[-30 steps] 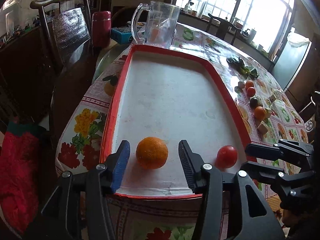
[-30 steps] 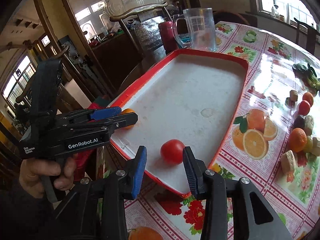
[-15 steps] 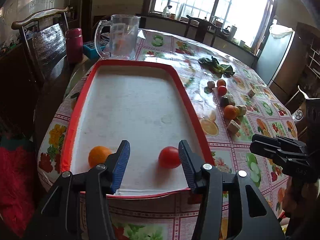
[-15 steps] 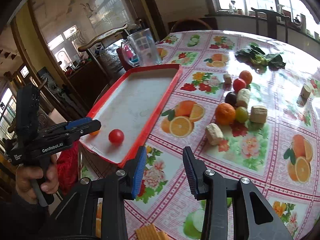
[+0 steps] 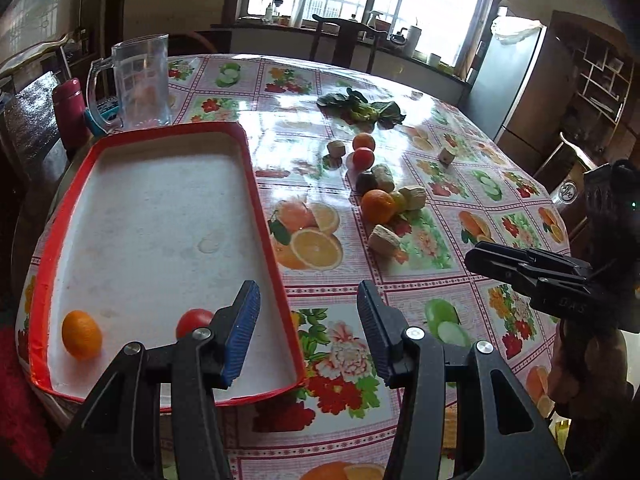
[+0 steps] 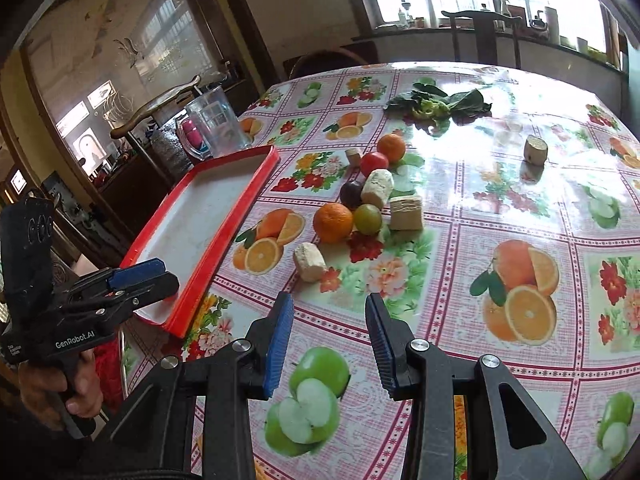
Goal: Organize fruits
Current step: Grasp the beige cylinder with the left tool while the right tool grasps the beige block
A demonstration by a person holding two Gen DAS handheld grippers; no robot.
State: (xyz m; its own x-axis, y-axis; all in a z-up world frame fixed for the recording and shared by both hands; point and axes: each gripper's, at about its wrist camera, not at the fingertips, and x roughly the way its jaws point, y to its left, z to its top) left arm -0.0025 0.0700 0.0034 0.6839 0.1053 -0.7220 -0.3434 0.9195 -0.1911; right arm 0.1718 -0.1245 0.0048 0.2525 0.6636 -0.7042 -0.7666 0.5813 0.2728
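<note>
A red-rimmed white tray (image 5: 264,200) lies at the table's left; an orange (image 5: 81,334) and a red tomato (image 5: 192,320) sit at its near end. On the tablecloth lie an orange (image 6: 333,222), a green fruit (image 6: 368,219), a dark plum (image 6: 351,194), a tomato (image 6: 374,163) and another orange (image 6: 391,147), mixed with several tan blocks (image 6: 309,261). My left gripper (image 5: 308,320) is open and empty over the tray's near right corner. My right gripper (image 6: 329,336) is open and empty above the cloth, short of the fruit pile.
A clear plastic jug (image 5: 140,80) and a red flask (image 5: 69,108) stand behind the tray. Green leaves (image 6: 436,103) lie at the far side. A lone tan block (image 6: 535,149) sits far right. Chairs stand around the table.
Both grippers have drawn back from the tray and swung right. The orange and the tomato stay in the tray. The right gripper now faces the fruit pile on the cloth.
</note>
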